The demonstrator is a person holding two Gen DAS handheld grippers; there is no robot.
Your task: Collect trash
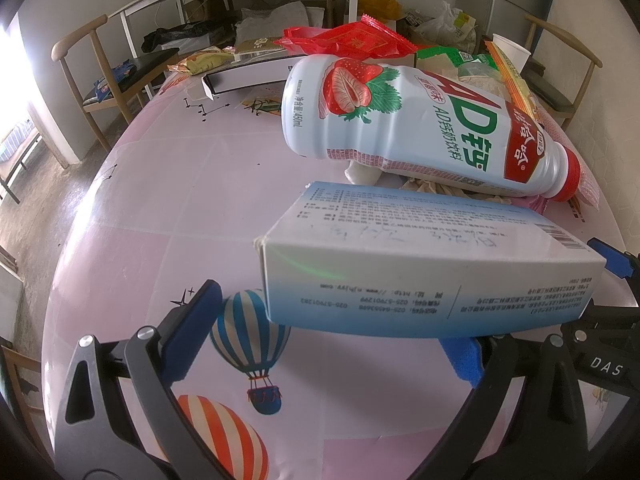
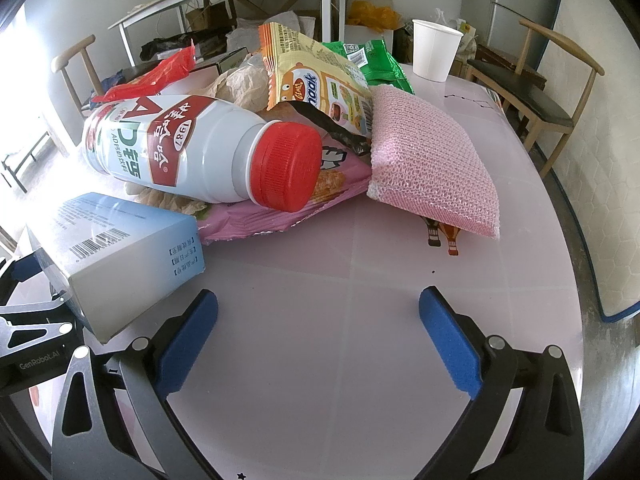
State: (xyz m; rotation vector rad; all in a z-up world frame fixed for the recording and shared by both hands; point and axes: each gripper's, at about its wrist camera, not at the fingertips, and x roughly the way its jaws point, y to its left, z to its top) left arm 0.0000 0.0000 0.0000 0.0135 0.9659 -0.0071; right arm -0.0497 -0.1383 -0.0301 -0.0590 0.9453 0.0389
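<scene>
Left gripper (image 1: 328, 332) jaws spread wide, with the pale blue-and-white cardboard box (image 1: 420, 264) lying across the gap – its right end sits at the right blue pad, the left pad is clear of it, so no pinch. Can't tell if the box rests on the table or is propped on that finger. My read: the box is being lined up for a grab as the first piece of trash.

Right gripper (image 2: 318, 340) is also spread, empty, over bare pink tablecloth (image 2: 320, 280) at the near edge – probably parked out of the way.

Clutter just behind the box: white strawberry-milk bottle with red cap (image 1: 400, 120) lying on its side over a pink snack wrapper (image 2: 280, 216) and crumpled paper. Pink mesh scrub sponge (image 2: 428, 168) just right of the cap, yellow (image 2: 316, 80) and green snack bags (image 2: 376, 64) stacked behind, white paper cup (image 2: 434, 50) upright at the far edge. The bottle is near the box's far side, so a sloppy lift could nudge it
</scene>
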